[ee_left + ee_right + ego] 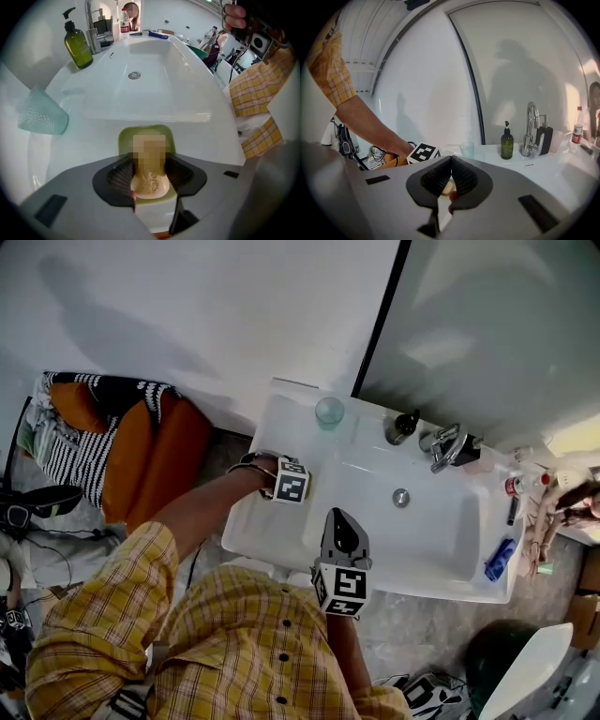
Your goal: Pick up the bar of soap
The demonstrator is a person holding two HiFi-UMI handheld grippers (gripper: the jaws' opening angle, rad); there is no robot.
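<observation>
The step in hand looks like the grasp itself, done by the left claw (150, 171). Its jaws stand a bar's width apart, one on each long flank of the bar of soap (151, 181), and the ribbed pads (121, 174) appear to touch both sides, so I judge the grip made or all but made. The soap is pale tan with letters pressed into its top, and it lies lengthwise between the jaws with its near end toward the claw's throat. It sits in a green soap dish (124, 139) and shows no sign of having left it. The dish rests on the flat white desk at the left end of the washbasin (154, 101). A frosted teal tumbler (42, 117) stands farther back on the same ledge, well apart from the dish. An olive pump bottle (78, 44) stands by the tap (91, 26) along the far edge. The next move calls for a firm squeeze and a straight lift. Soap is likely slick, so a weak or slanted pull could let it slide out or drag the dish along. The right claw (451, 161) hangs at the basin's near edge with its tips pressed together and nothing in them.
</observation>
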